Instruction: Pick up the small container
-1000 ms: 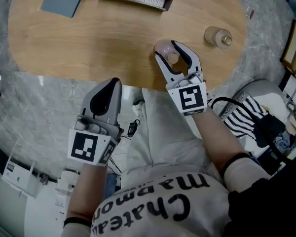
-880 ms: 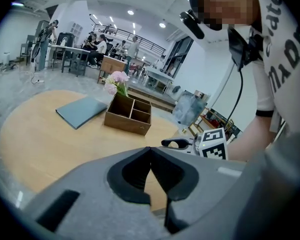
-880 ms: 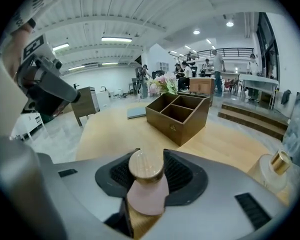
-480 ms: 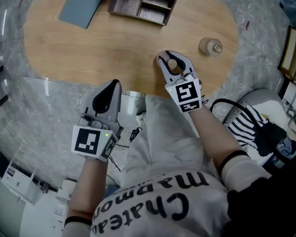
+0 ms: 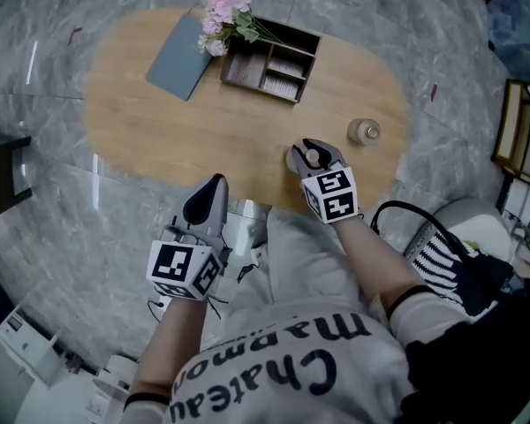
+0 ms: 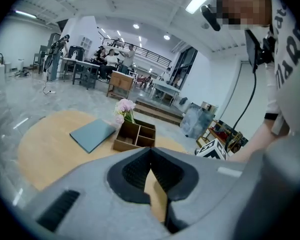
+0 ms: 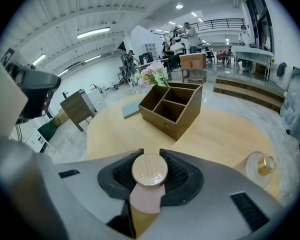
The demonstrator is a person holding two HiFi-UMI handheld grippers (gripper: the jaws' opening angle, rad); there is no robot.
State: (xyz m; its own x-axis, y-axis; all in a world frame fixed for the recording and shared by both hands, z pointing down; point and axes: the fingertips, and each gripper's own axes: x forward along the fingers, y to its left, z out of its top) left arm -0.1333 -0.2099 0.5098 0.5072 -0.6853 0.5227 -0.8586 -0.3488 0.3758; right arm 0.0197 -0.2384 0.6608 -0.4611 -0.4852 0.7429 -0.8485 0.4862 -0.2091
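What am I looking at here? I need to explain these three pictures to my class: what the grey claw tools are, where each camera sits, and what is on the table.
There is no robot here. A person holds a two-jaw gripper in each hand. The head view looks down from a camera on the person's head. The other two cameras ride on the grippers and look along their jaws.

On the oval wooden table are a blue-grey folder, a wooden organiser with pink flowers at its corner, and a small clear jar.

The right gripper is shut on the small container, a pink pot with a round wooden lid. The left gripper is shut and empty, held short of the table.
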